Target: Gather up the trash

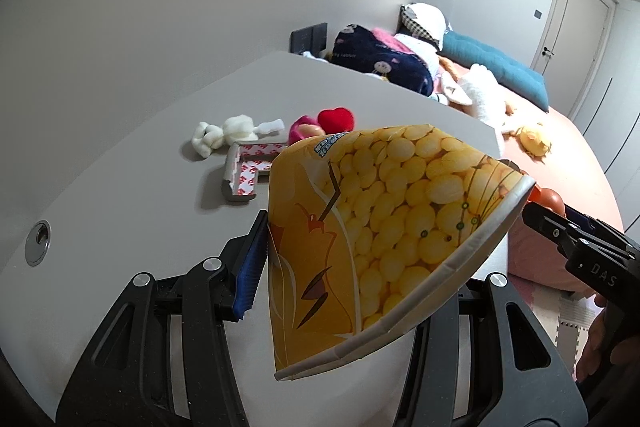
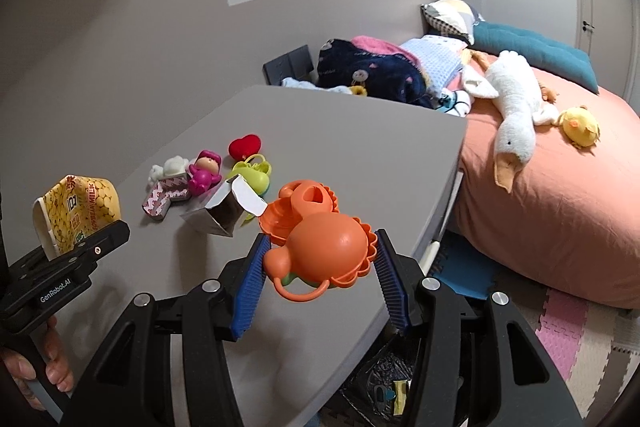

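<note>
My left claw [image 1: 340, 247] is clamped on the yellow paper cup [image 1: 384, 227], held above the counter [image 1: 140, 167], and my right claw [image 2: 320, 263] grips the orange toy [image 2: 320, 251]. I should carry the cup gently, without crushing it, toward the black trash bag [image 2: 384, 383] below the counter's edge.

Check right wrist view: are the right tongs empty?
No, the right tongs grip an orange plastic toy between their blue pads.

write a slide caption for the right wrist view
Right gripper clamps an orange plastic toy above the grey table, while the left gripper holds a yellow paper cup nearby.
</note>
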The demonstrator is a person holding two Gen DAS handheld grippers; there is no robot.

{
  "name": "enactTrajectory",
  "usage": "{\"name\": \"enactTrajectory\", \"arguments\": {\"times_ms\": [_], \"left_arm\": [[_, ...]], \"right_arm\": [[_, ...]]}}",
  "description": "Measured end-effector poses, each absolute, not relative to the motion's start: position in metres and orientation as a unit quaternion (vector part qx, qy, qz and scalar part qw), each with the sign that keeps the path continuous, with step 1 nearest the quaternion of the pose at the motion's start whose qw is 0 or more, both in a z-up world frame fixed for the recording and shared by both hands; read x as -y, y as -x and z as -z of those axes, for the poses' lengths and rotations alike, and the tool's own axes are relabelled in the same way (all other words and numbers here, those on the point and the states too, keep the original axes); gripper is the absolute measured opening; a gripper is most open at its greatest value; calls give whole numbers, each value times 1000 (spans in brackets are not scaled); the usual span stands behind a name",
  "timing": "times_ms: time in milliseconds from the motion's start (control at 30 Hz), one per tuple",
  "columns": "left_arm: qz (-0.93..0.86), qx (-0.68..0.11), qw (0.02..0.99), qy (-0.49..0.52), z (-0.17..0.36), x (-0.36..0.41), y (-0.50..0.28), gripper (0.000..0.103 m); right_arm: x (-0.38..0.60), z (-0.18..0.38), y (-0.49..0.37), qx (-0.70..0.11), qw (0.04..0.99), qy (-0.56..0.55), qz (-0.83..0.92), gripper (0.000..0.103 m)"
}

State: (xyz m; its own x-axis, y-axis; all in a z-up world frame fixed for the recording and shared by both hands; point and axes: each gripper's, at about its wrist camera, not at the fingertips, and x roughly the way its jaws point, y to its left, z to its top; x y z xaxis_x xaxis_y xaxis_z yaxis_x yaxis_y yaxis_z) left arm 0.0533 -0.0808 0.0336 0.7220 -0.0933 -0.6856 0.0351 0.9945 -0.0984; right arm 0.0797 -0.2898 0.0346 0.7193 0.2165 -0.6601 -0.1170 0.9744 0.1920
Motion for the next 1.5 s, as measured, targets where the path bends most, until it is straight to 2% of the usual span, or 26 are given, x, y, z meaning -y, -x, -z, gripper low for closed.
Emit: {"name": "enactTrajectory", "arguments": {"times_ms": [833, 1500], "left_arm": [[57, -333, 940, 36, -67, 103, -7, 49], [153, -337, 929, 9, -66, 202, 6, 49]], "right_arm": [[298, -94, -15, -301, 947, -56, -98, 54], [381, -89, 42, -302, 950, -69, -21, 54]]}}
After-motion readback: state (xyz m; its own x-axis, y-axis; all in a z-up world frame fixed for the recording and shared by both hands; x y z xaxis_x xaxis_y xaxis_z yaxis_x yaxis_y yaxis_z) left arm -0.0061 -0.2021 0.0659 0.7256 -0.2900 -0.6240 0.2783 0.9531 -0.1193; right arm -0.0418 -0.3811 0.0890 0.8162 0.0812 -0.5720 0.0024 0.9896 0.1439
